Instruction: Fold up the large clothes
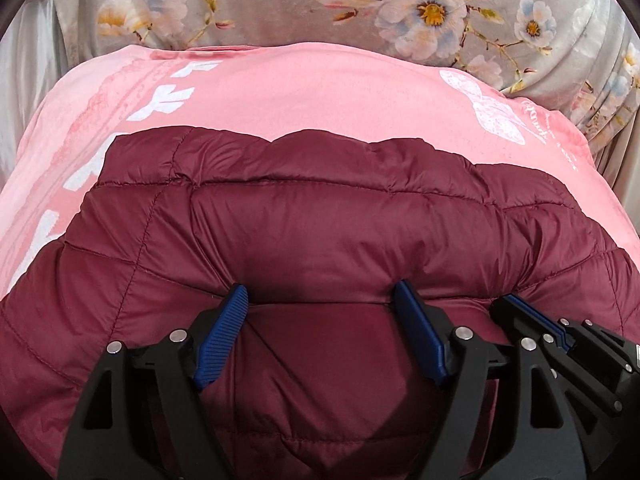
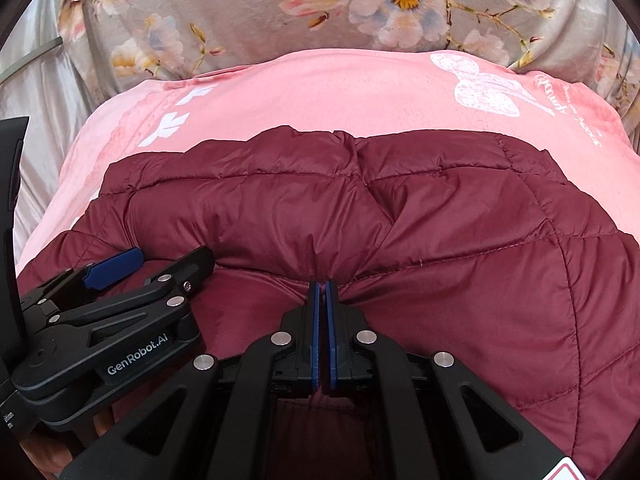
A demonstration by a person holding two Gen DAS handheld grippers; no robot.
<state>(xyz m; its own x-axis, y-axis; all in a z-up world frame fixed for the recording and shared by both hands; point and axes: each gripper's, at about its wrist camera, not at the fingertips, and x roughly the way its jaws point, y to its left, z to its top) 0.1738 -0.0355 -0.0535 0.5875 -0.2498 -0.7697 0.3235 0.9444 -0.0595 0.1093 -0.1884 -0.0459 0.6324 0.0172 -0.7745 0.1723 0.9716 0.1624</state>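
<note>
The right tool (image 2: 325, 286), black-framed with ribbed blue pads, has its jaws pinched together on a fold of the dark maroon quilted puffer jacket (image 2: 460, 248); the fabric puckers where the pads meet it. Just beside it, the left tool (image 1: 320, 296) has its jaws spread wide. The edge of the same fold lies between its blue pads (image 1: 222, 336), which are not pressing on it.

Both tools point down and forward at the near fold edge, which runs crosswise, side to side in front of them. The bulk of the jacket lies ahead, toward the far edge of the bed. The jacket rests on a pink printed sheet (image 1: 320, 92), with a grey floral bedcover (image 1: 280, 4) beyond.

The right hand, already gripping, is probably the one to carry the fold across; the left must close first.
</note>
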